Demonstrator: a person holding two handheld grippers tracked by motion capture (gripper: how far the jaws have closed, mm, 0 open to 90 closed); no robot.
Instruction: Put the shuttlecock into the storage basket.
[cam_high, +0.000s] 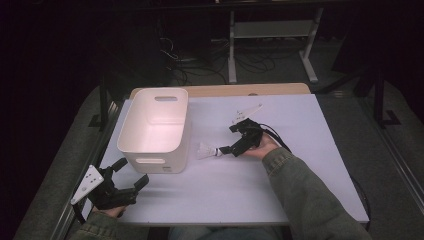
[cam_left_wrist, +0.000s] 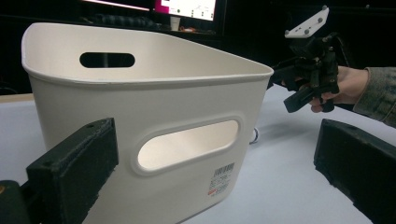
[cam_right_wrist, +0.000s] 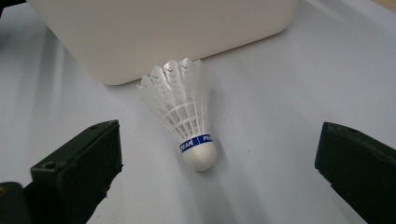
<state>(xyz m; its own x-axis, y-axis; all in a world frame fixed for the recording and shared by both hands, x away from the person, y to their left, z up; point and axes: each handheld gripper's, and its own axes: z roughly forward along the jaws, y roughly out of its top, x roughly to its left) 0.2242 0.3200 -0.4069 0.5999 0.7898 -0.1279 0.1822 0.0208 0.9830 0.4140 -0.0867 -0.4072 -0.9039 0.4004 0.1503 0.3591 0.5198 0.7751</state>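
Near the middle of the high view, the right gripper (cam_high: 223, 150) lines up on the shuttlecock (cam_high: 206, 149), jaws spread wide with nothing between them yet. That shuttlecock lies on the white table (cam_high: 280, 175) just beside the white bin (cam_high: 155, 127), cork toward the gripper, an easy end to pinch. Down at lower left the left gripper (cam_high: 131, 175) waits, also wide open and empty, probably ready to steady the bin.
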